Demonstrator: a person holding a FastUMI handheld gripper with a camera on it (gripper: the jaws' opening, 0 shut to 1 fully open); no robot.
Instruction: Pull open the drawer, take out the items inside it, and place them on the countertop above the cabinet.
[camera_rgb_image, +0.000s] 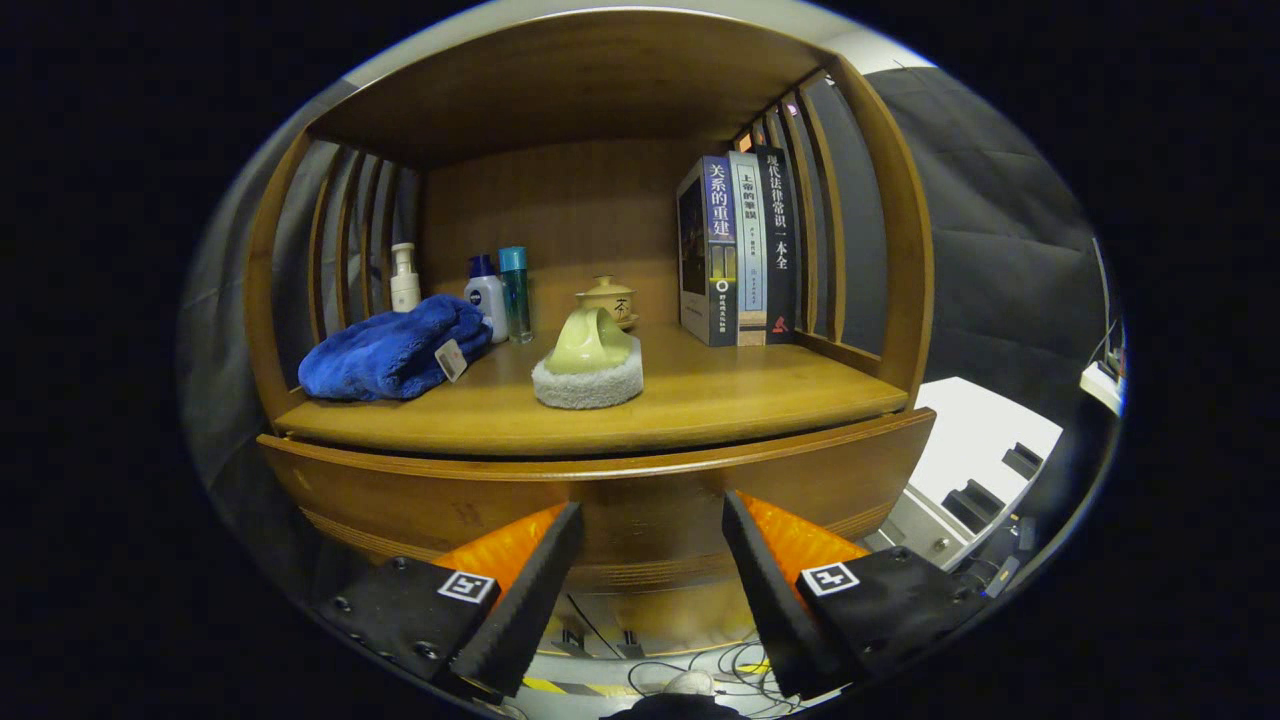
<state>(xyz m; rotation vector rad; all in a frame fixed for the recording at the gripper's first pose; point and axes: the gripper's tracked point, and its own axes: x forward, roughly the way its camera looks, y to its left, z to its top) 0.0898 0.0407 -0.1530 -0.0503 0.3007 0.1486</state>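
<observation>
The wooden cabinet's drawer front (420, 495) runs just under the countertop (720, 395), and I cannot tell whether it is pulled out at all. My gripper (652, 505) is open, its fingers level with the middle of the drawer front and close to it, with nothing between them. On the countertop a folded blue towel (395, 350) lies at the left. A pale green scrubber with a grey pad (590, 365) stands in the middle. The drawer's inside is hidden.
At the back of the countertop stand a white pump bottle (404, 280), two small bottles (500, 292), a lidded cup (608, 298) and three upright books (740, 250). Slatted wooden sides and a top board enclose it. A white unit (985, 450) sits at the right, cables (700, 665) on the floor.
</observation>
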